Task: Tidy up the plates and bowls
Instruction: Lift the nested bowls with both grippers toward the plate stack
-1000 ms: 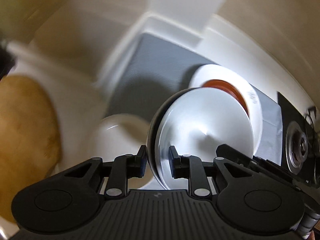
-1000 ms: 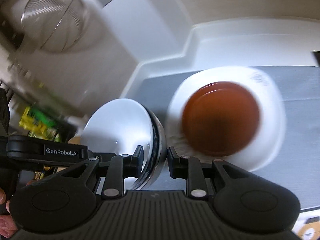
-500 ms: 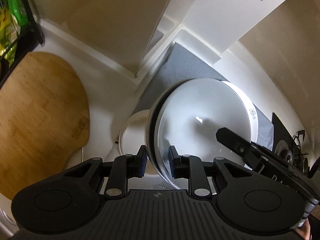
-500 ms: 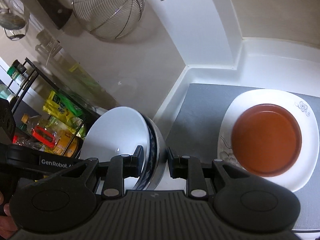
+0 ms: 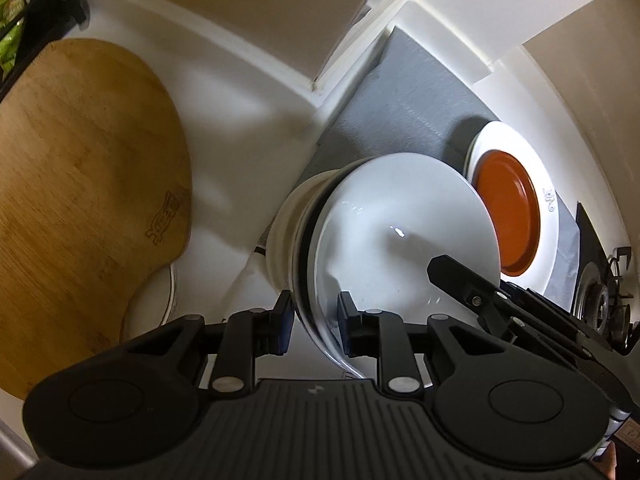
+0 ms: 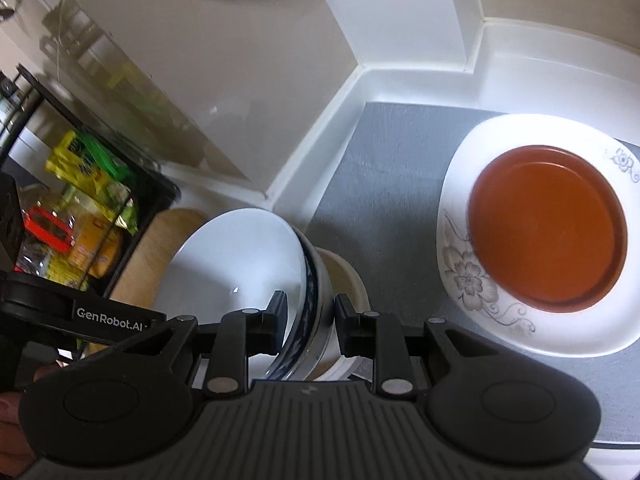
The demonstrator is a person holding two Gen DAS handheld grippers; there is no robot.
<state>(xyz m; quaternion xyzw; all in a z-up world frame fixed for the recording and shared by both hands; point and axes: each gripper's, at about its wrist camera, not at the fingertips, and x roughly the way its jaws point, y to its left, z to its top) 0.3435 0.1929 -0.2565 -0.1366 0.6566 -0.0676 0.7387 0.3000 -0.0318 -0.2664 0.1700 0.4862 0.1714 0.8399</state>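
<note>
white counter (image 5: 240, 168), grey mat (image 6: 372, 184), wooden board (image 5: 80, 184)

White countertop (image 5: 248, 128), grey mat (image 6: 384, 184), wooden cutting board (image 5: 80, 184)

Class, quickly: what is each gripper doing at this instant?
Left gripper: shut on the white blue-patterned bowl's rim.
Right gripper: shut on the same bowl's opposite rim.

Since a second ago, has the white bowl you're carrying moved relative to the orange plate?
Yes. In the left wrist view the white bowl has slid left off the orange plate, which it earlier overlapped.
</note>
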